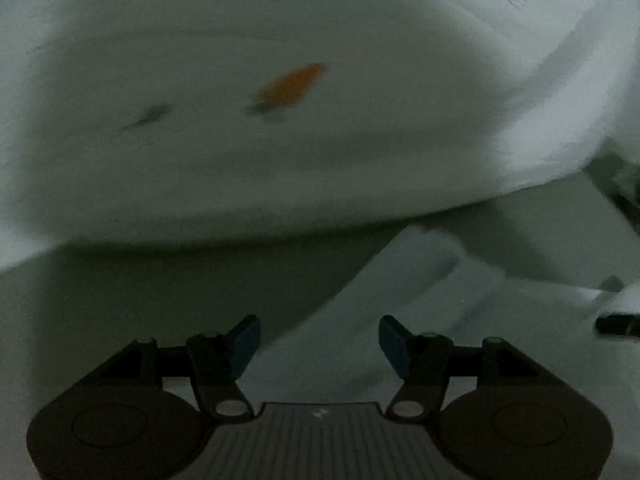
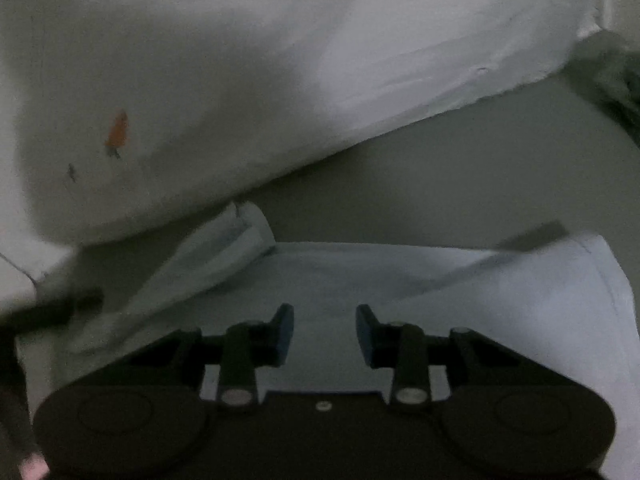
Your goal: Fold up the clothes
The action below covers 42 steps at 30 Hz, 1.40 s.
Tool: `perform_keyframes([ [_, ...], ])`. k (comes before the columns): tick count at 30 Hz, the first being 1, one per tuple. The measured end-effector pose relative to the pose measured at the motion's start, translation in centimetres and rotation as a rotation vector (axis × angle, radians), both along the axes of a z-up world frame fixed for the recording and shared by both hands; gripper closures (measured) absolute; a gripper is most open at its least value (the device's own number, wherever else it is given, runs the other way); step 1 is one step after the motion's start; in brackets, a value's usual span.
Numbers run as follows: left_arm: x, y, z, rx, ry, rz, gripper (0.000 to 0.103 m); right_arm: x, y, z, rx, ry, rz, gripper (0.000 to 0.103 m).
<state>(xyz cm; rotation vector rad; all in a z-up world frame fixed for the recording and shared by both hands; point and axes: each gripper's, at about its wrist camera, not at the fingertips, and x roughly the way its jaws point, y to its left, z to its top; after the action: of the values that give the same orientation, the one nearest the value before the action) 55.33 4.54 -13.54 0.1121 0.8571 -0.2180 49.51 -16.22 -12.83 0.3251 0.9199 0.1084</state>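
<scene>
White garment (image 1: pixel 280 140) with an orange mark (image 1: pixel 292 86) draped ahead of both grippers, left gripper (image 1: pixel 319 344) fingers spread and empty, right gripper (image 2: pixel 325 330) fingers apart and empty above pale folded cloth (image 2: pixel 520 300).

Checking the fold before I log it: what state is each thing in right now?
Left claw: open, nothing between its fingers.
Right claw: open, empty.
White garment: lying flat beneath the right claw, one edge rolled up.
White cloth with orange mark: bulging, unfolded.
</scene>
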Motion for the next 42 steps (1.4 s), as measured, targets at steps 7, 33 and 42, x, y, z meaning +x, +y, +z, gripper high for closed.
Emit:
perform_keyframes([
  [7, 7.8, -3.8, -6.2, -0.071, 0.102, -0.243, 0.091, 3.0, -0.1, -2.7, -0.051, 0.065, -0.050, 0.067],
  [33, 4.8, -3.2, -4.7, -0.083, -0.027, -0.148, 0.027, 3.3, -9.0, -4.2, -0.374, 0.060, -0.189, 0.050],
  [42, 1.3, -8.7, -11.8, 0.497, -0.248, -0.329, 0.080, 2.7, -8.8, -4.5, -0.383, 0.056, -0.157, 0.049],
])
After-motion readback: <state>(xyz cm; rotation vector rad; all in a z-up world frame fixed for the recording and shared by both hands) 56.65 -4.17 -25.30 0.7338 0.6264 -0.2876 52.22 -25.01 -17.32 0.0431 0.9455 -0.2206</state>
